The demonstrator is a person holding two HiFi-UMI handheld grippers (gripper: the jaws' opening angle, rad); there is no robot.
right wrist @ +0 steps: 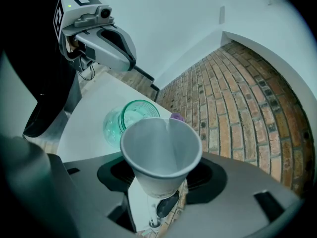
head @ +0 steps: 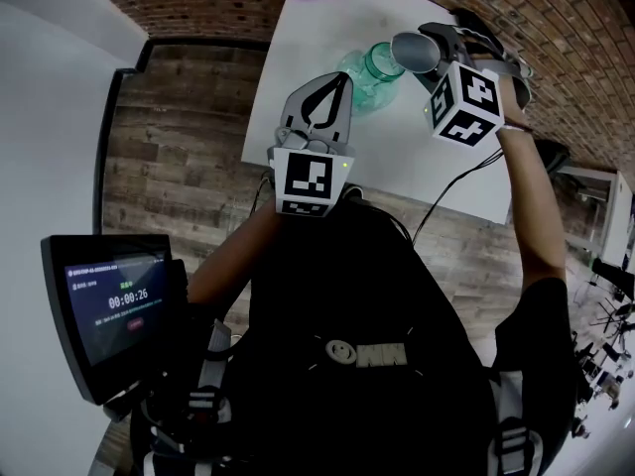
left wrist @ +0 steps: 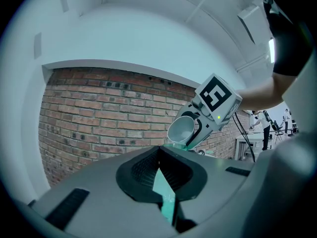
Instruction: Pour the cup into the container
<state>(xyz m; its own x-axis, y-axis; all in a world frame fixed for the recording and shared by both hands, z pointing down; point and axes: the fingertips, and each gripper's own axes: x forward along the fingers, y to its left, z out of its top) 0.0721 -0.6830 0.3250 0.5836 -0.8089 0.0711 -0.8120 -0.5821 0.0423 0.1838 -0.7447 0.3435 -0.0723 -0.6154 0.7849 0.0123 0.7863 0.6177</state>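
The jaws clamp a white paper cup, mouth facing back; just beyond them, lower, a green glass jar stands open.

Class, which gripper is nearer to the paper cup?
Right. The right gripper has its jaws closed on the paper cup, which is tipped above the green jar. The left gripper sits lower, beside the jar and apart from the cup.

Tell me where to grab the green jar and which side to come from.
Probably the neck of the jar, just under the rim, coming in level from the near side. It stands upright, wide in the belly and narrower at the neck, and the cup is tipped above its open mouth, blocking the top.
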